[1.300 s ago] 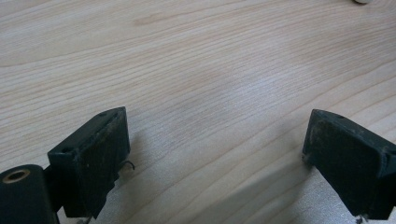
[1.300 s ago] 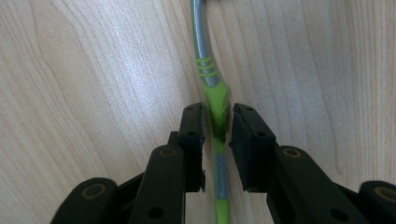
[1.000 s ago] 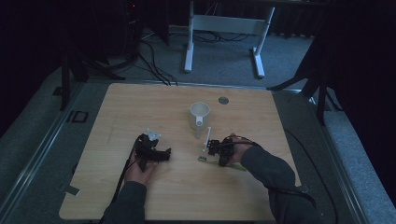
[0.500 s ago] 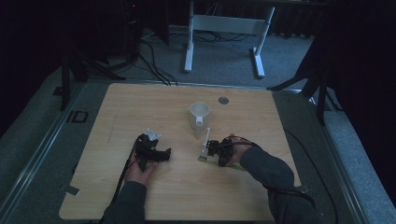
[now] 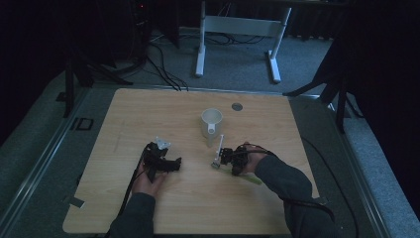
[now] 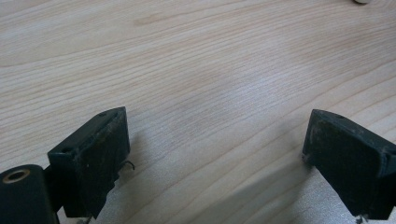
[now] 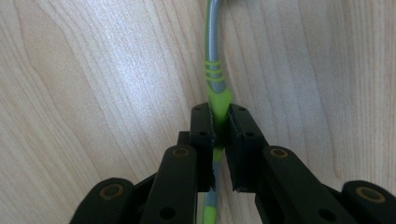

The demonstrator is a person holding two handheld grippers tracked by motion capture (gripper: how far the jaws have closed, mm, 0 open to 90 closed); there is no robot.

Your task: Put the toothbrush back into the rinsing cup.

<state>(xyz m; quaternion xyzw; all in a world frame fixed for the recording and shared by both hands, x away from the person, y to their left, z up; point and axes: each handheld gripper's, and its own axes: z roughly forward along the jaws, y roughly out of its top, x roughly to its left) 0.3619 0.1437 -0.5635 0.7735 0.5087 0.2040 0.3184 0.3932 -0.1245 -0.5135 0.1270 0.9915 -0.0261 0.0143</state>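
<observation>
dim room, pale wood table w/ a white cup mid-table. right gripper just closed; jaws now clamped on the green-grey toothbrush handle lying flat beside the cup, prob. to lift it. left gripper rests wide apart, holding nothing.

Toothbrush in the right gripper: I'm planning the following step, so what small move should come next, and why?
Probably lift it slightly off the table. The right gripper has just been closing, and its jaws now pinch the green and grey toothbrush by its handle, which lies flat on the wood. The white cup stands just beyond, a likely destination.
</observation>
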